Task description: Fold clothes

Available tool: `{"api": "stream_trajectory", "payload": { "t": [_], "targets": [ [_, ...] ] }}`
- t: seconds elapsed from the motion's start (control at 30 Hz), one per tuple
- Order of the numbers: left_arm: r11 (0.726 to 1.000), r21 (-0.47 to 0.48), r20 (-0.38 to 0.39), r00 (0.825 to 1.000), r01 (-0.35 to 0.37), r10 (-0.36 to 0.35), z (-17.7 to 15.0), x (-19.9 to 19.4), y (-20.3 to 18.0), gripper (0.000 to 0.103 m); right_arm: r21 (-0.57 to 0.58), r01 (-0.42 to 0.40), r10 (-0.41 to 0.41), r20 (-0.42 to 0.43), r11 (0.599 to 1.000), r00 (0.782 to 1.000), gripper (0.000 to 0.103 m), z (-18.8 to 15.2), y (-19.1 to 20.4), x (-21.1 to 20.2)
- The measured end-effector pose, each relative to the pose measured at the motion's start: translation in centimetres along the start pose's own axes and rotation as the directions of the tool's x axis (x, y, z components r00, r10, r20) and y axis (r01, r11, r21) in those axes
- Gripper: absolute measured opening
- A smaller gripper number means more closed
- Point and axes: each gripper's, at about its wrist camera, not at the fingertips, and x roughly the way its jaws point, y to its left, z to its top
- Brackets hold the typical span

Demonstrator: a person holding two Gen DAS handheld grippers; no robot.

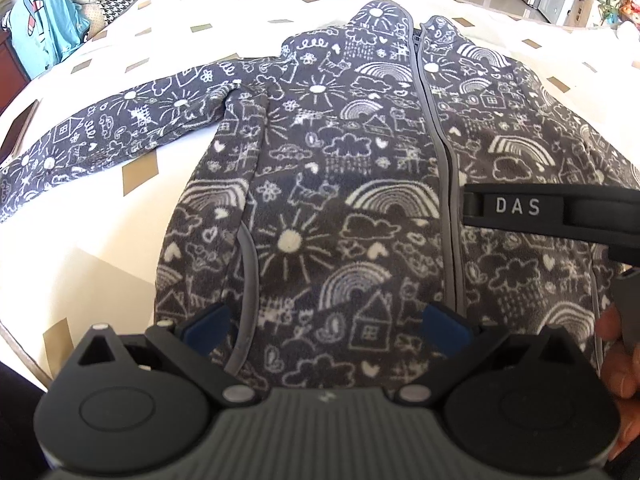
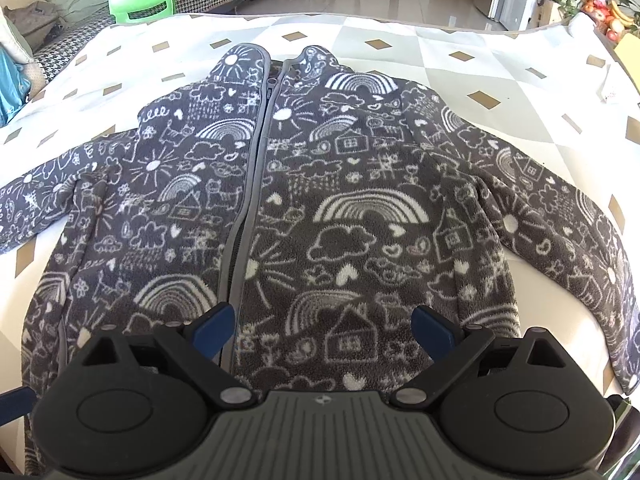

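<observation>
Below, my left tongs (image 1: 326, 326) and right tongs (image 2: 322, 326) both stand apart, holding nothing, and hide the hem of one jacket (image 2: 320, 208) lying flat on the desk (image 2: 460, 40); both sleeves are cut off.

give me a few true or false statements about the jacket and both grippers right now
1. The jacket lies flat, front up, on the patterned cloth. True.
2. The zipper is fully open, with the front panels spread apart. False: the panels meet along the zipper, with only a small gap near the collar.
3. The left gripper is open and holds nothing. True.
4. The right gripper is shut on a sleeve. False: it is open above the lower front.
5. Both sleeves are already folded across the chest. False: the left sleeve and right sleeve stretch outward.
</observation>
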Motion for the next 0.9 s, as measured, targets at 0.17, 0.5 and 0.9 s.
{"api": "stream_trajectory", "payload": {
  "t": [0.17, 0.5, 0.9],
  "targets": [
    [1.0, 0.005, 0.0, 1.0, 0.014, -0.014, 0.06, -0.03, -0.14, 0.103, 0.004, -0.014, 0.014, 0.003, 1.0, 1.0, 0.095, 0.18, 0.18, 0.01],
    [1.0, 0.008, -0.004, 1.0, 0.008, -0.008, 0.08, 0.06, -0.31, 0.103, 0.004, -0.026, 0.026, -0.003, 1.0, 1.0, 0.095, 0.29, 0.42, 0.24],
    [1.0, 0.006, -0.01, 1.0, 0.006, -0.006, 0.02, 0.14, -0.33, 0.103, -0.001, -0.03, 0.03, -0.004, 1.0, 1.0, 0.095, 0.26, 0.61, 0.29]
  ]
}}
